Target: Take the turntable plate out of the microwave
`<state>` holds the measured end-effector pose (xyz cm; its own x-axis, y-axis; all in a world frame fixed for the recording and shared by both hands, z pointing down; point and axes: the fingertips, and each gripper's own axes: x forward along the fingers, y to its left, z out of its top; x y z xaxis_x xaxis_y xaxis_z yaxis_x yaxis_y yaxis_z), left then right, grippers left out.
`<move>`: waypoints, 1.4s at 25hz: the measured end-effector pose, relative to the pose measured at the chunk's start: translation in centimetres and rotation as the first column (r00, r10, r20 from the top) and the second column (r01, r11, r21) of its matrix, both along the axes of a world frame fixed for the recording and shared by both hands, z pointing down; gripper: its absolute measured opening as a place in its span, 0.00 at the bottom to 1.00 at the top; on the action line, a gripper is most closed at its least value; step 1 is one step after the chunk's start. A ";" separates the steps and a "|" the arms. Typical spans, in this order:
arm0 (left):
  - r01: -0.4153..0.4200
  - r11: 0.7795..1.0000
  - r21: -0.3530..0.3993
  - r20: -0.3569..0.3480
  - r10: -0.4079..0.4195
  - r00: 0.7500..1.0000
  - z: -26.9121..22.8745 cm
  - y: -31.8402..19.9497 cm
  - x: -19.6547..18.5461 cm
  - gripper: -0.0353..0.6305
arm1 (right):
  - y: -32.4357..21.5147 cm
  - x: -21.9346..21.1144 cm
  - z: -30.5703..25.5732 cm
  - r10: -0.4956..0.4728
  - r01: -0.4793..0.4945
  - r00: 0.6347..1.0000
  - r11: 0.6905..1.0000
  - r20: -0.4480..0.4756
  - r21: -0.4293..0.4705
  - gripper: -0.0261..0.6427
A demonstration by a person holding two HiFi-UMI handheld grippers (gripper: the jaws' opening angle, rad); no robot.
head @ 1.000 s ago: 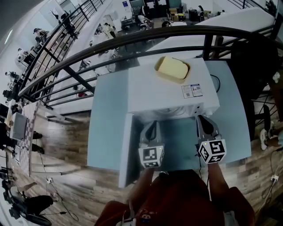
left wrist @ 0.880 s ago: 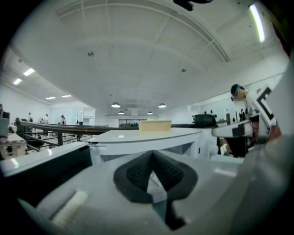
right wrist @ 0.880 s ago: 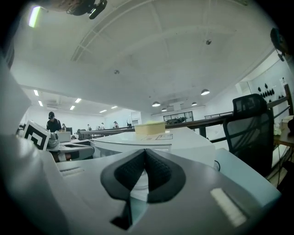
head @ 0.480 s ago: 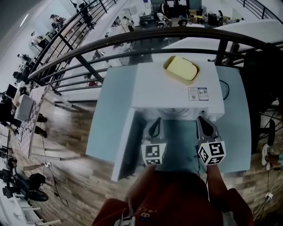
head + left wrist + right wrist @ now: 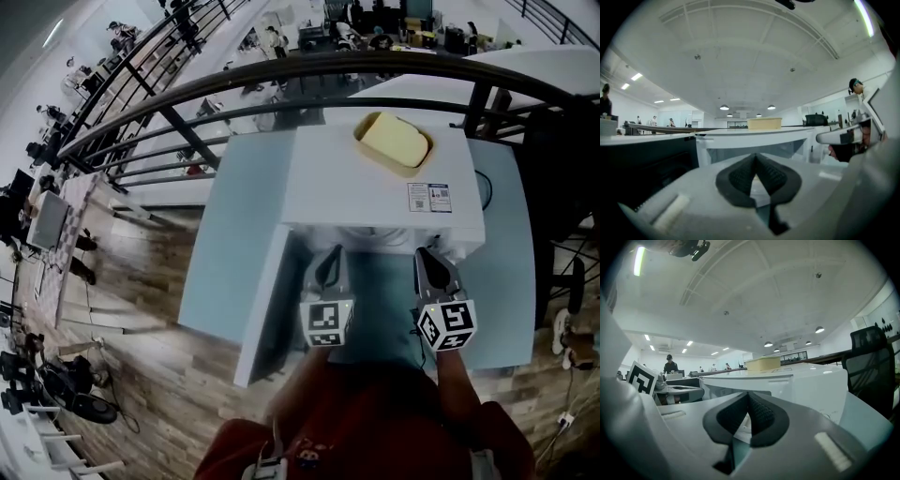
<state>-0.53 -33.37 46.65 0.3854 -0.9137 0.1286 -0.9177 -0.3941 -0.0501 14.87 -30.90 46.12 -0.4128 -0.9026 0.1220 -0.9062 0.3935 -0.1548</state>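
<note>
The white microwave stands on a pale blue table, its door swung open to the left. At the mouth of the cavity a pale curved rim shows, probably the turntable plate; most of it is hidden under the microwave's top. My left gripper and right gripper hover side by side just in front of the opening, pointing into it. Both are shut with nothing between the pads. In the left gripper view the dark pads meet before the cavity. The right gripper view shows the same, its pads touching.
A yellow block in a tan tray lies on top of the microwave. A dark metal railing runs behind the table, with a drop to a lower floor beyond. A black chair stands to the right. A cable trails off the microwave's right side.
Both grippers have sunk slightly in front of the opening, jaws still shut. The head view has shifted, so the microwave sits further right in the picture.
</note>
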 end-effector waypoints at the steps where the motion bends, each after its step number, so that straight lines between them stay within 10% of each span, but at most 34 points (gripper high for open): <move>1: 0.001 1.000 -0.005 -0.002 -0.001 1.000 0.3 0.0 -0.1 0.06 | 0.0 -0.1 0.2 0.001 -0.001 1.000 1.000 -0.002 -0.002 0.04; 16: -0.002 0.987 -0.159 -0.050 -0.006 0.999 6.7 -2.1 0.0 0.12 | -1.4 -1.2 3.2 -0.021 0.020 1.000 0.998 -0.023 -0.054 0.04; 35: -0.025 0.890 -0.456 -0.361 -0.160 0.919 14.2 -8.2 -0.6 0.32 | -3.0 -1.5 6.6 -0.015 0.012 1.000 0.989 -0.022 -0.147 0.04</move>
